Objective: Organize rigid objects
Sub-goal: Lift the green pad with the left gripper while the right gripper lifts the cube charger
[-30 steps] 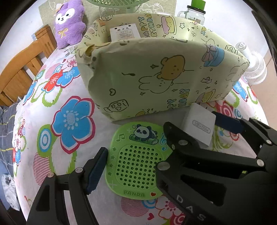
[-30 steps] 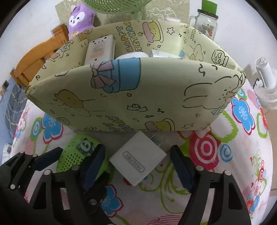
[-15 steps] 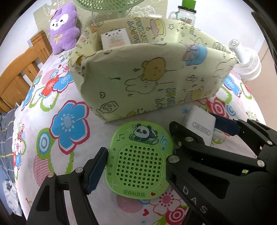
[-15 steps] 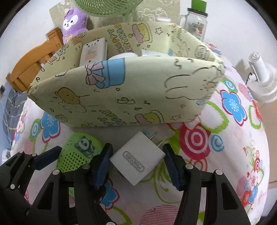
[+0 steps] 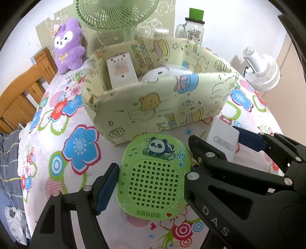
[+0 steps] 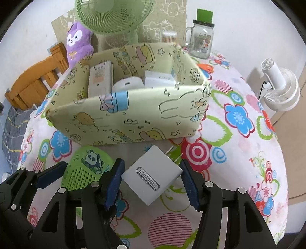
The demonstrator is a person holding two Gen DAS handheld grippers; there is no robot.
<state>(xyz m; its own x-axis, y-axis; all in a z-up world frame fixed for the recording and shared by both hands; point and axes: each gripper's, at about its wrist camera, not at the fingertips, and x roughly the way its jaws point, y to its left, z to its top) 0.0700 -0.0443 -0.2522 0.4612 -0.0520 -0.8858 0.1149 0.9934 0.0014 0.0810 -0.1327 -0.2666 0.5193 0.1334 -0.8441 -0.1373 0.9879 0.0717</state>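
Grippers close in on two small gadgets on a flower-print cloth, with both apparently bound for the storage box behind them.

From the left wrist camera, the left gripper (image 5: pixel 153 183) straddles a green panda speaker (image 5: pixel 155 177), its blue pads (image 5: pixel 108 186) pressed against the speaker's sides, pinching it across its width. The speaker sits just in front of the cartoon-print fabric box (image 5: pixel 153 109), which already holds a white remote-like device (image 5: pixel 122 71) and a rounded white gadget (image 5: pixel 155 74). To the right, the other tool clamps a white charger (image 5: pixel 222 139). A purple plush toy (image 5: pixel 67 47), a green fan (image 5: pixel 116 14) and a glass jar (image 5: pixel 191 31) stand beyond the box.

From the right wrist camera, the right gripper (image 6: pixel 152 181) has the charger (image 6: pixel 152 177) wedged corner to corner between its pads, squeezed tight, with the metal prongs (image 6: pixel 175 153) pointing toward the box (image 6: pixel 124 122). The left tool and the green speaker (image 6: pixel 84 168) show at lower left. A white desk fan (image 6: pixel 281 90) sits off to the right, clear of the work.

Both items look secured and at the start of a lift, so the step in hand appears to be the carry to the box. The next move likely calls for raising each piece above the near wall, which is soft and bowed, then lowering it into the free space at the front and right of the box without knocking the things already inside. The diagonal hold on the charger may let it twist.
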